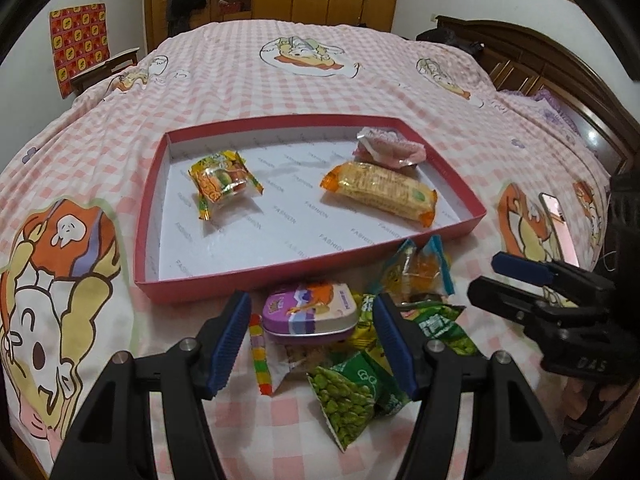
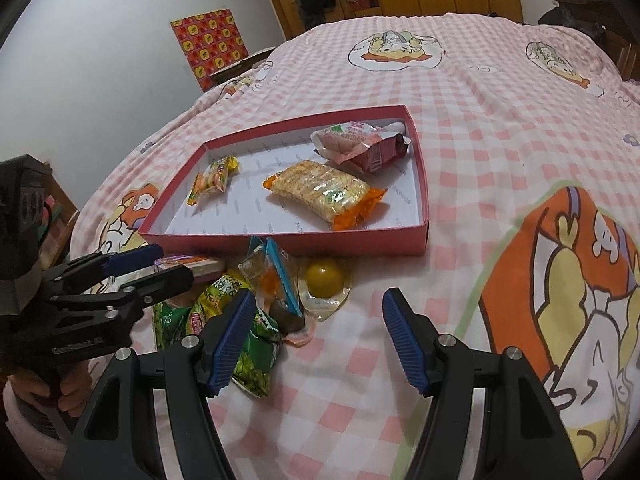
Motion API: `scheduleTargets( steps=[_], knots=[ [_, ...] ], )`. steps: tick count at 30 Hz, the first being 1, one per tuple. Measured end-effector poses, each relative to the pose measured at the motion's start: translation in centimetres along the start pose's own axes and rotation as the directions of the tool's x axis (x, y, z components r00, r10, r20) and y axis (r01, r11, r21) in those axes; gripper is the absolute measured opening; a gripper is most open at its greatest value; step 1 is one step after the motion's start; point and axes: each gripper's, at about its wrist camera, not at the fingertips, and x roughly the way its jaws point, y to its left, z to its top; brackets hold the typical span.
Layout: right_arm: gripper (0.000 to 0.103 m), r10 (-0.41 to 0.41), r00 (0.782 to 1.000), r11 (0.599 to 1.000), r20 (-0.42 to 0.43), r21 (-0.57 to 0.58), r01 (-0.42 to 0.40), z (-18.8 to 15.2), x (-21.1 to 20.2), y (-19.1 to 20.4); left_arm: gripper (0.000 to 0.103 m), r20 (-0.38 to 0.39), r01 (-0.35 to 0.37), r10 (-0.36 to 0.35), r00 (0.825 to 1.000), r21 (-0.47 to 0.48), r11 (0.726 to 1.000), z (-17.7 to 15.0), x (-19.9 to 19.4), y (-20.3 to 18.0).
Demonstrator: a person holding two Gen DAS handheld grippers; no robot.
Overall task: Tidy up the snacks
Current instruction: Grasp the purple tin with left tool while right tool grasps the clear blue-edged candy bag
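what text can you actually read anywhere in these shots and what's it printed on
"FASHION": repeated in grey across the white floor of the shallow red cardboard box.
"DAS": on the black body of the right gripper.
Print on the purple oval tin, green pea packets and left gripper: too blurred to read.

soft, even indoor light fills both views. shadows under the snacks are faint. glare glints on the biscuit wrapper (image 1: 380, 190) and green packets (image 1: 348, 400). fisheye distortion bends the bed (image 2: 500, 100), with dark vignetted corners.
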Motion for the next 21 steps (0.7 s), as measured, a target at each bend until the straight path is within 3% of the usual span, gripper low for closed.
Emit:
scheduleTargets(
  steps=[5, 13, 21],
  knots=[
    [0.067, 0.007, 1.0, 1.0, -0.007, 0.006, -0.007, -0.3, 0.2, -0.1, 0.066, -0.013, -0.001, 0.001, 1.0, -0.003, 1.0, 0.0, 0.9, 0.0],
    [0.067, 0.023, 1.0, 1.0, -0.012, 0.021, -0.023, -0.5, 0.4, -0.4, 0.053, -0.009, -0.017, 0.017, 1.0, -0.004, 1.0, -0.1, 2.0, 0.1],
    [0.067, 0.027, 0.999, 0.999, -0.017, 0.024, -0.027, -0.7, 0.5, -0.4, 0.052, 0.011, -0.011, 0.011, 1.0, -0.011, 1.0, -0.4, 1.6, 0.1]
  ],
)
